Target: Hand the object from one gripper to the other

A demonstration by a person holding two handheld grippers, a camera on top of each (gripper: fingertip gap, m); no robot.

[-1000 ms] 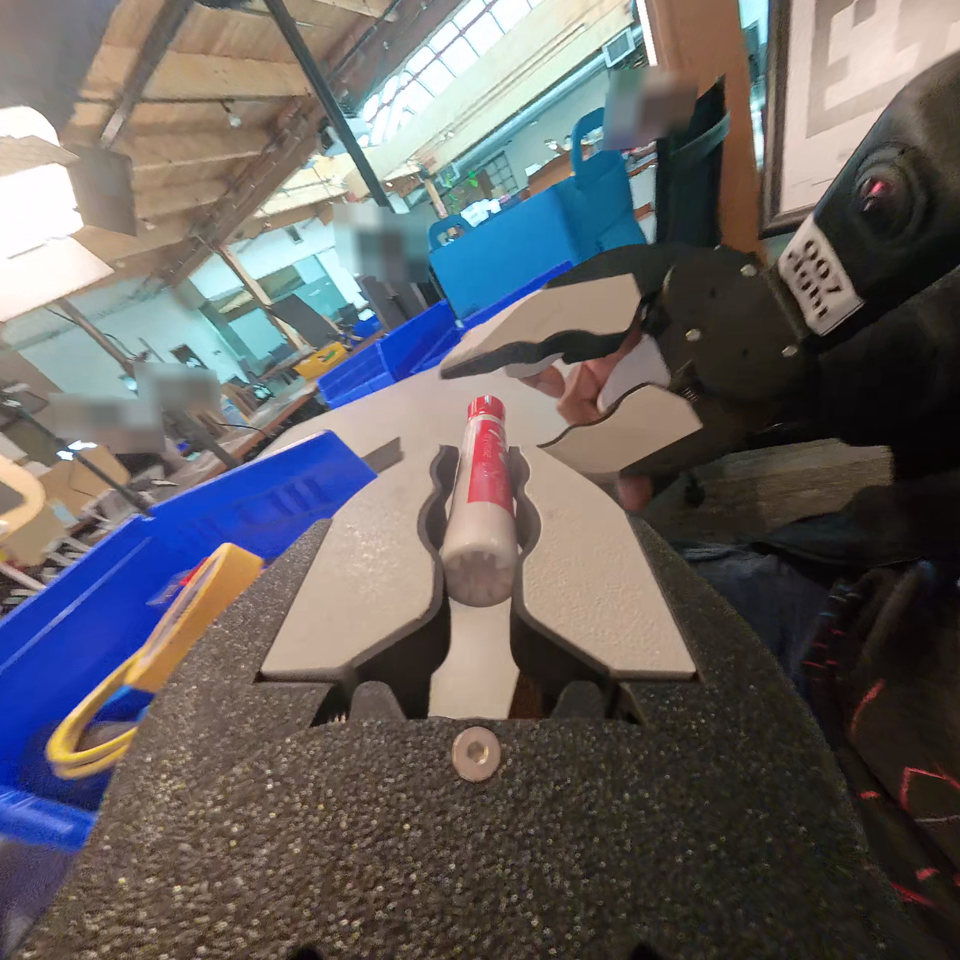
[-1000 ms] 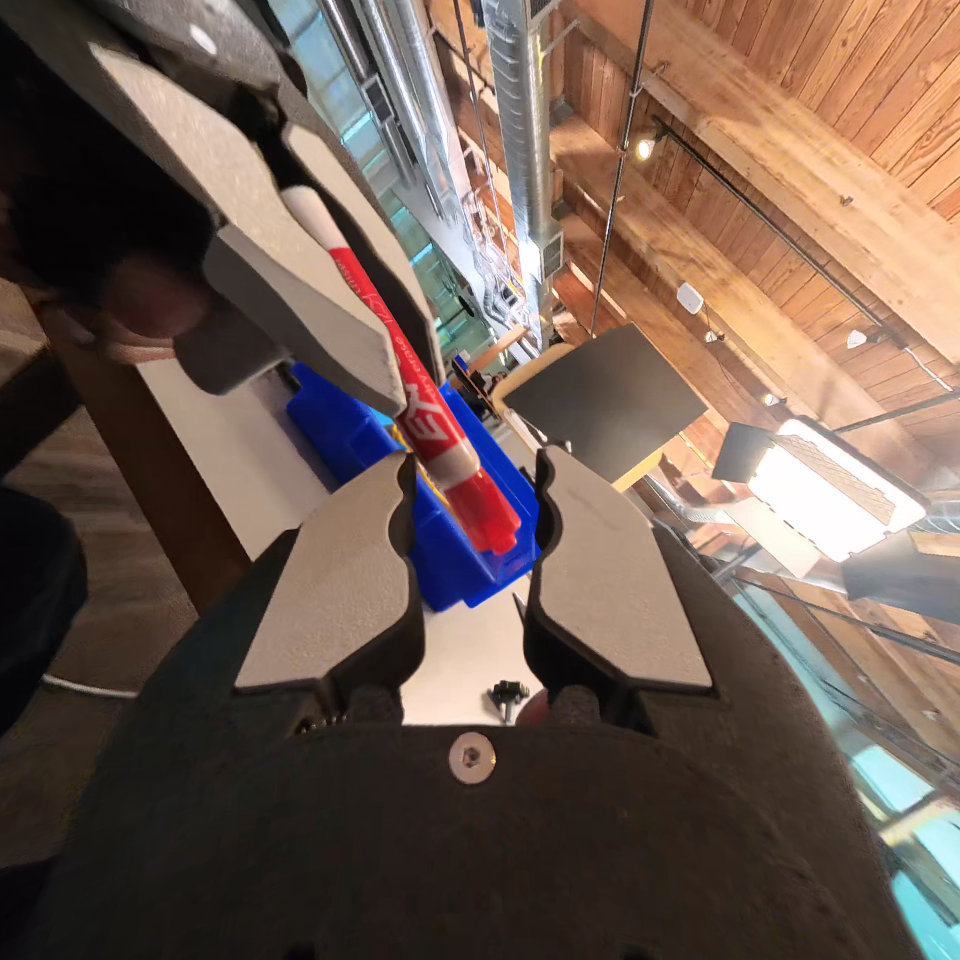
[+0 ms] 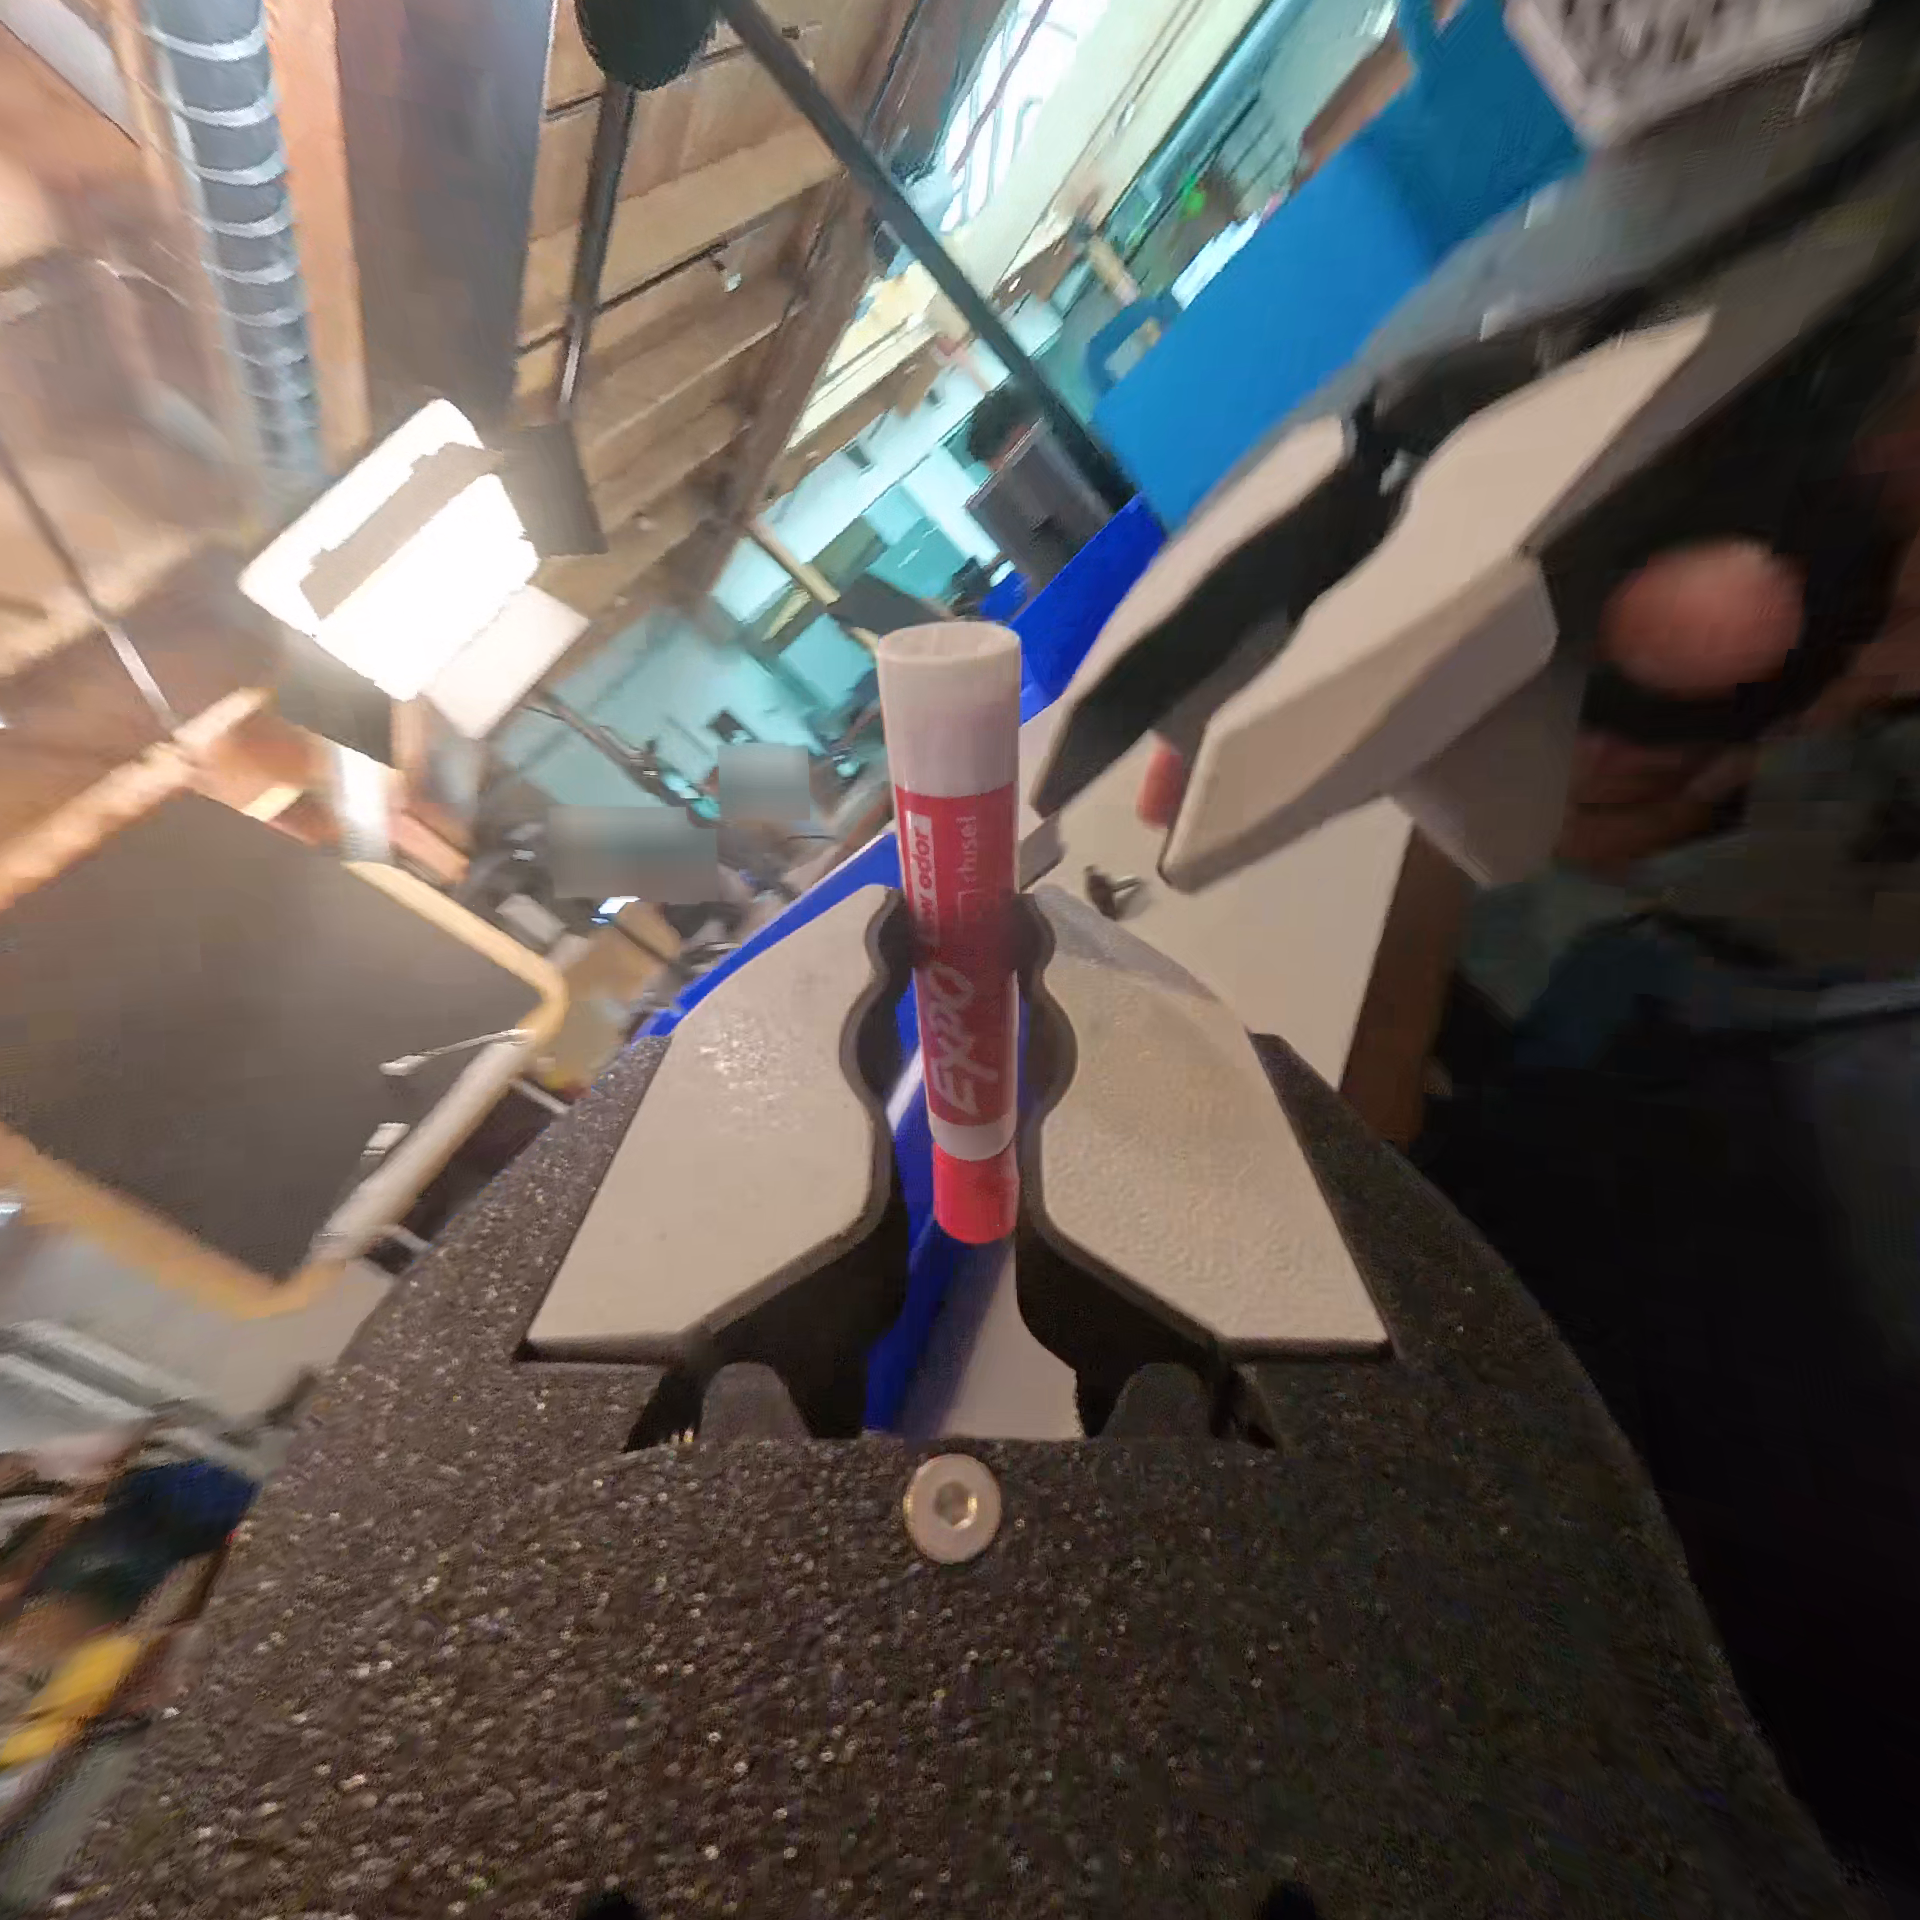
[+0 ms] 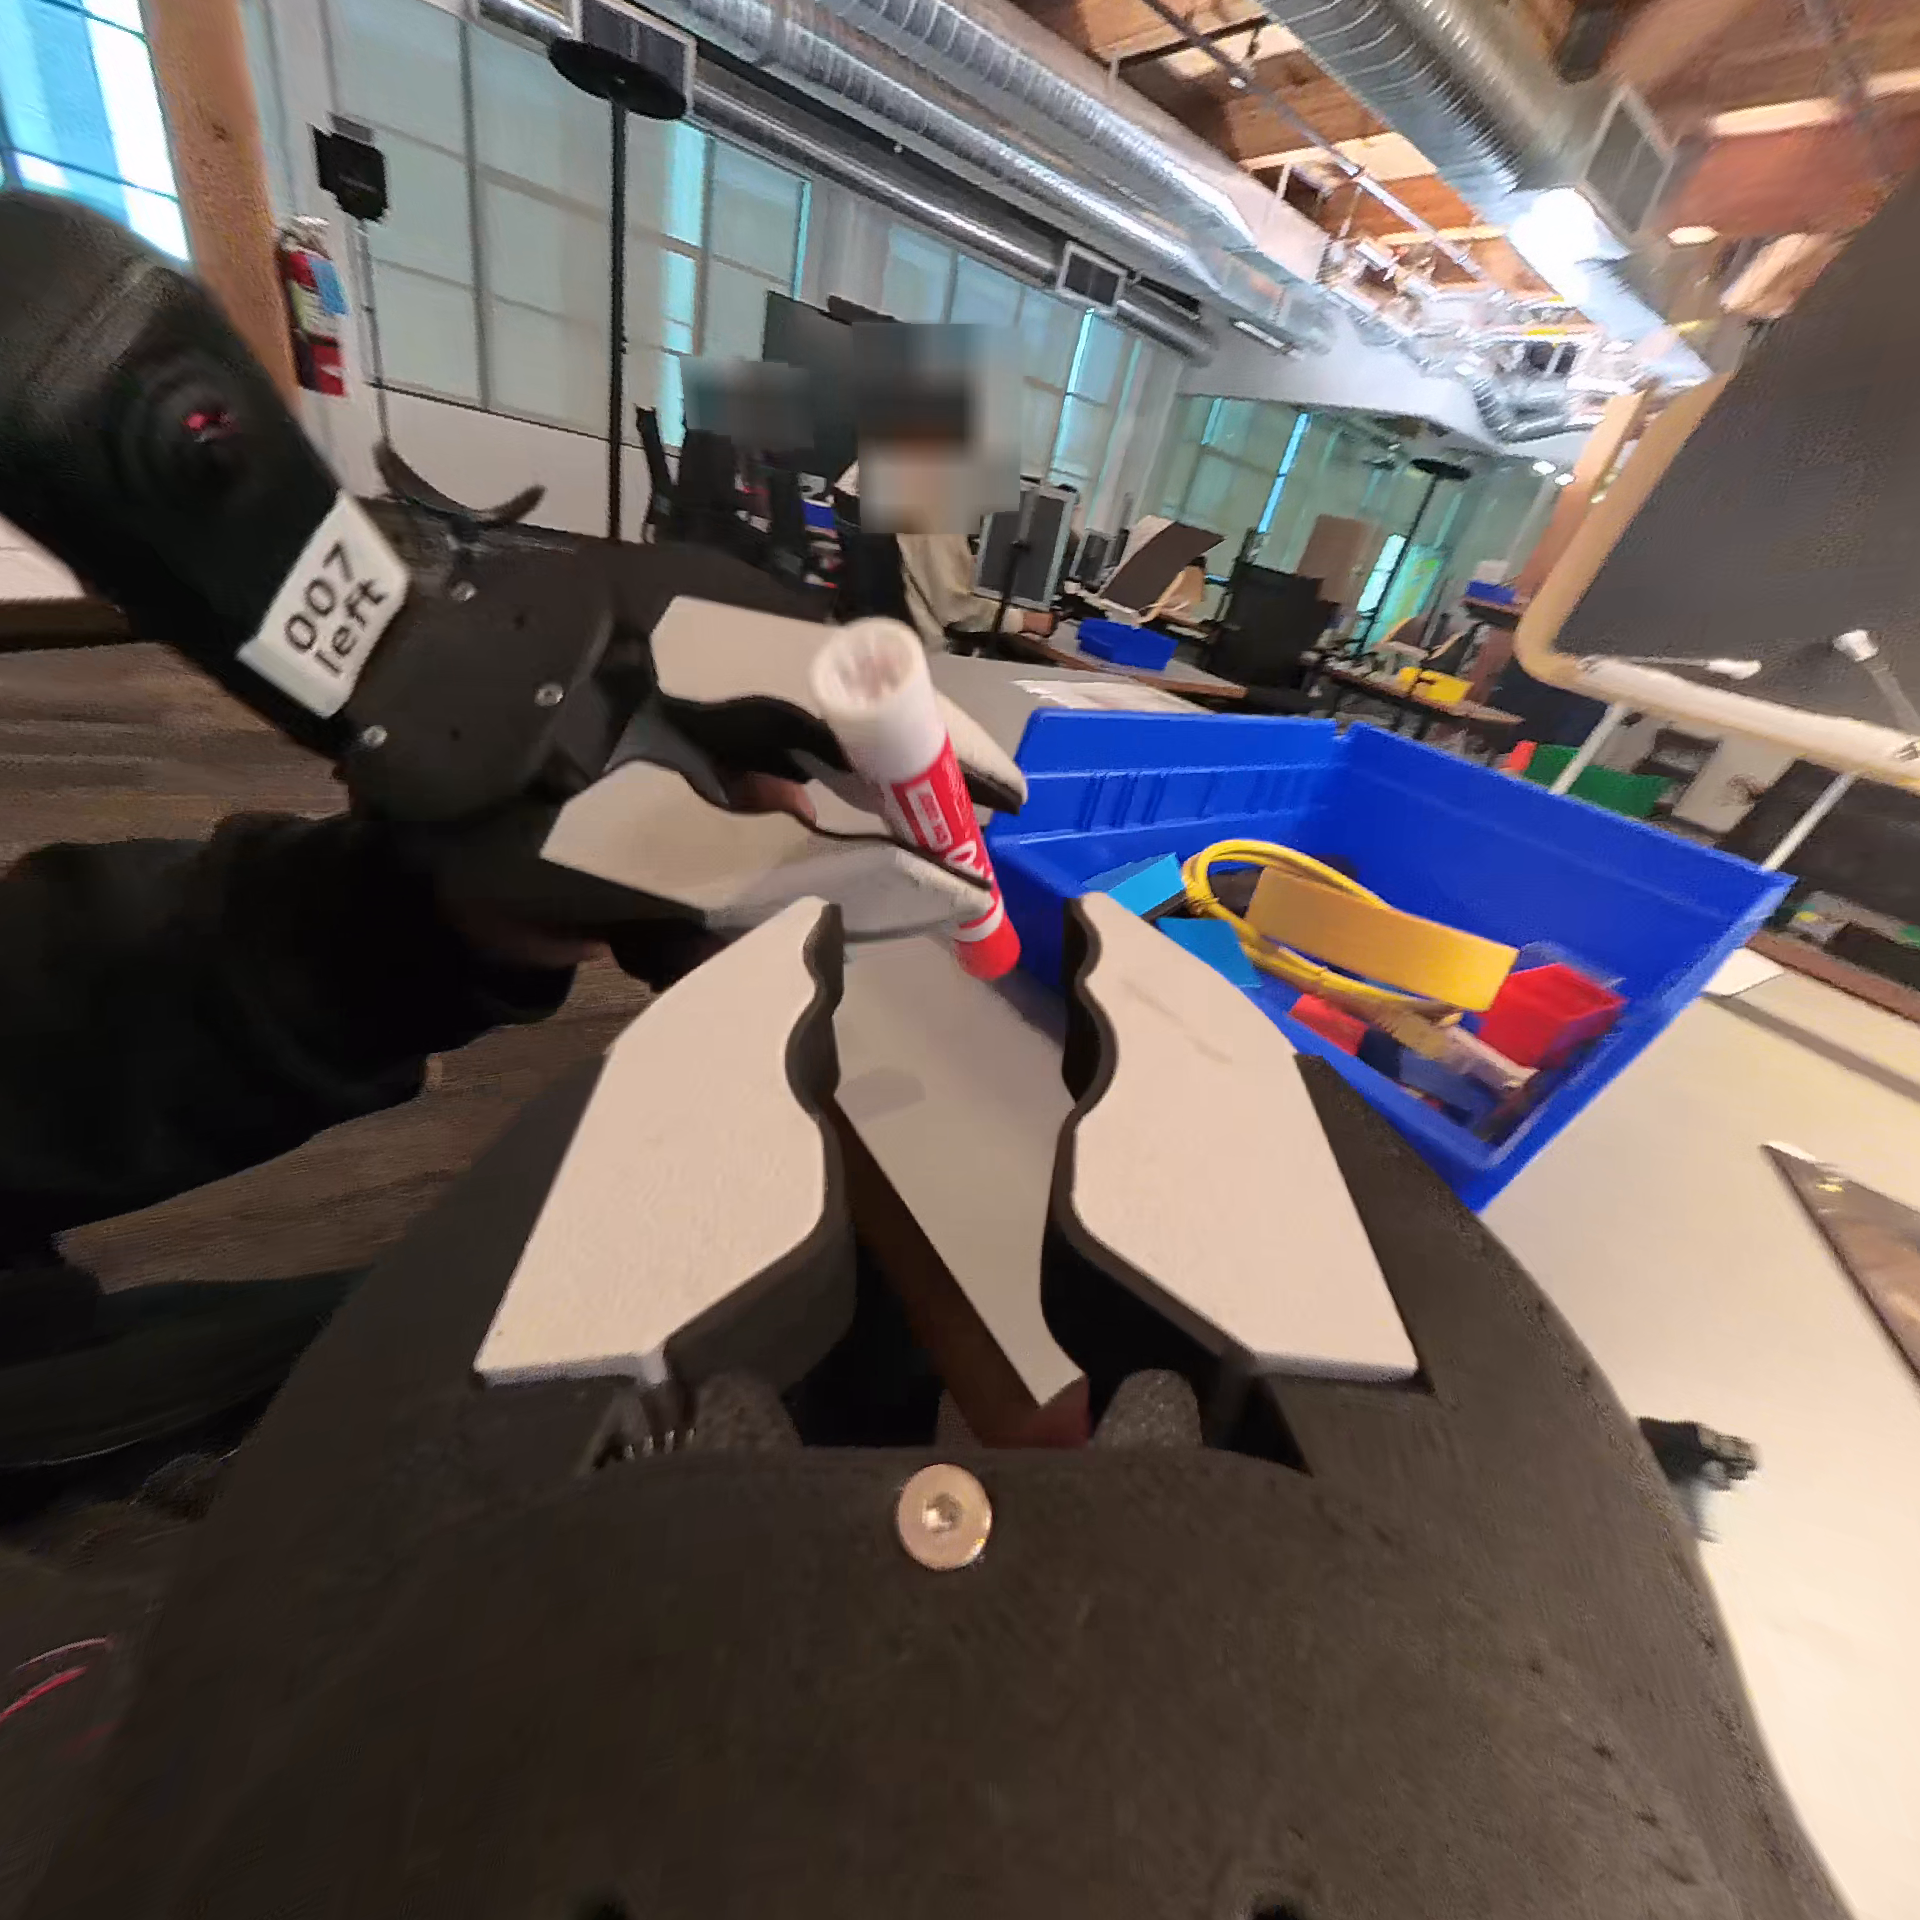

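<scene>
A: Nearest first: what do the left tongs (image 3: 961, 930) have?

B: A marker (image 3: 961, 914), pinched at its red label between the tips of the two fingers (image 3: 758, 1122), closed tight on it. It stands nearly upright, white end on top, red cap hanging down into the gap behind the tips.

A: And the right tongs (image 4: 945, 925)?

B: Parted, with nothing between them. From their own camera, the marker's red cap sits just ahead of their tips and a little left of centre, not touching either finger (the marker leans, white end up and to the left).

A: Seen from the left side?

B: The right tongs (image 3: 1107, 805) hang beyond the marker, up and to the right, blurred, their tips close to it but apart.

A: Farther out?

B: Past the right tongs' tips, to the right, a blue bin (image 4: 1558, 831) rests on the pale table (image 4: 1662, 1299), holding a yellow cable (image 4: 1247, 883) and coloured blocks.
</scene>
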